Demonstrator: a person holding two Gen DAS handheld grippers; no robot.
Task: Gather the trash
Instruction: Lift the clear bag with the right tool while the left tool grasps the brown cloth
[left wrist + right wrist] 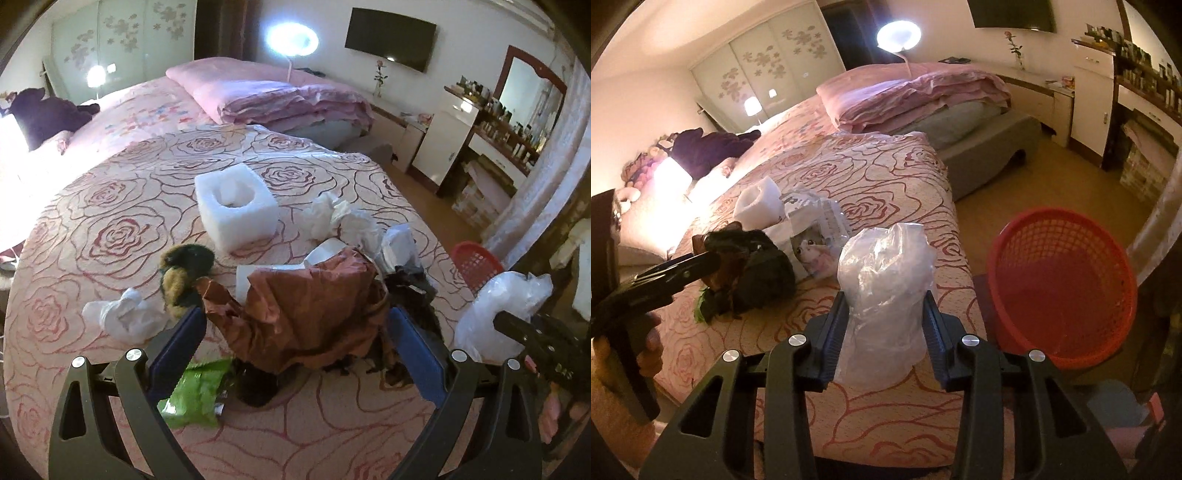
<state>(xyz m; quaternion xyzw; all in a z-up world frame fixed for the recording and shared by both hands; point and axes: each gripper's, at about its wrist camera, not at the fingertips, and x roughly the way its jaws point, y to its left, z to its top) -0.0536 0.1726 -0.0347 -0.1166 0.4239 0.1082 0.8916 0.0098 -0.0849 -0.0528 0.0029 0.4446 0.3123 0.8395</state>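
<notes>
In the right wrist view, your right claw (pixel 884 317) sits low in the centre of the frame, its two dark ribbed fingers (pixel 833 332) pressed against the sides of a crumpled clear plastic bag (pixel 886 280), which stands up between them above the pink rose-patterned bedspread (pixel 886 177). Just right of it, on the floor beside the bed, is the round red plastic mesh basket (pixel 1060 284), open side up.

In the left wrist view, your left claw (pixel 295 325) fills the lower centre. Its blue-padded fingers (pixel 413 350) stand wide, one on each side of a crumpled reddish-brown paper wrapper (pixel 310 317) that rises between them; whether the pads actually press on it you cannot tell from here. Under the wrapper lies a torn green foil packet (pixel 195 395) at lower left, and dark scraps sit around its right edge.

A little further up the bedspread, at centre left, lie a small knotted white plastic bag (pixel 122 314) and a black-and-tan furry object (pixel 184 273). Right of centre is a heap of crumpled white tissue and plastic (pixel 340 218). Beyond these, in the middle of the frame, stands a white foam block with a round hollow (pixel 236 206). At the far end of the bed, upper centre, a folded pink quilt (pixel 280 96) is stacked.
</notes>
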